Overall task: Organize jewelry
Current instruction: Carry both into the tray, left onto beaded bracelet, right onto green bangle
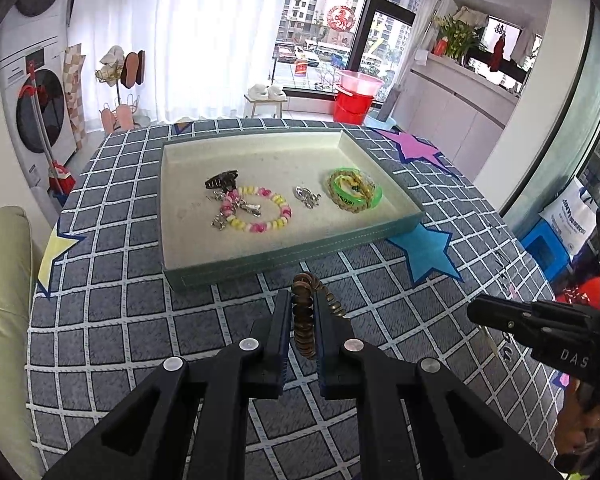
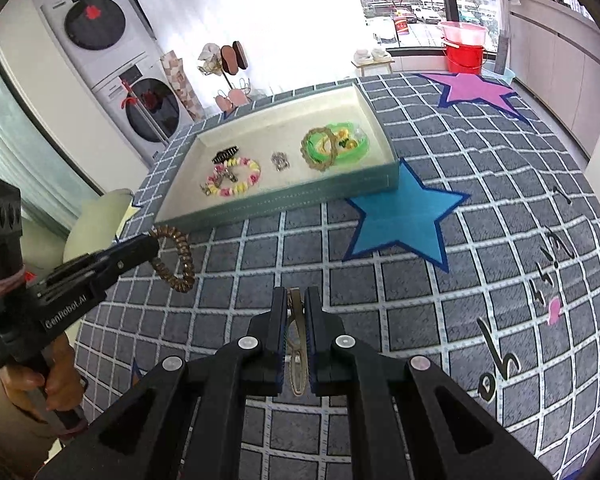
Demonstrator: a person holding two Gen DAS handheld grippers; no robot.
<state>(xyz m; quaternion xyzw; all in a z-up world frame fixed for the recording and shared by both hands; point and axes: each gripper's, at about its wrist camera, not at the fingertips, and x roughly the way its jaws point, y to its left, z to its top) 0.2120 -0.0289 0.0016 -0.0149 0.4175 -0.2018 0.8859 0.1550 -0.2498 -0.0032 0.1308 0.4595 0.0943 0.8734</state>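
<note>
My left gripper point(image 1: 303, 304) has its jaws clamped on a brown coil bracelet point(image 1: 305, 316), short of the tray point(image 1: 284, 258). My right gripper point(image 2: 296, 312) pinches what looks like a slim metal hair clip point(image 2: 296, 344) above the worktop. The coil hangs mostly outside the grip, so it could snag the tray's near wall and spring free.

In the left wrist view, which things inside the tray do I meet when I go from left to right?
In the tray: black hair claw clip → pink-and-yellow bead bracelet → small silver piece → green bangle, with a braided tan ring on it.
</note>
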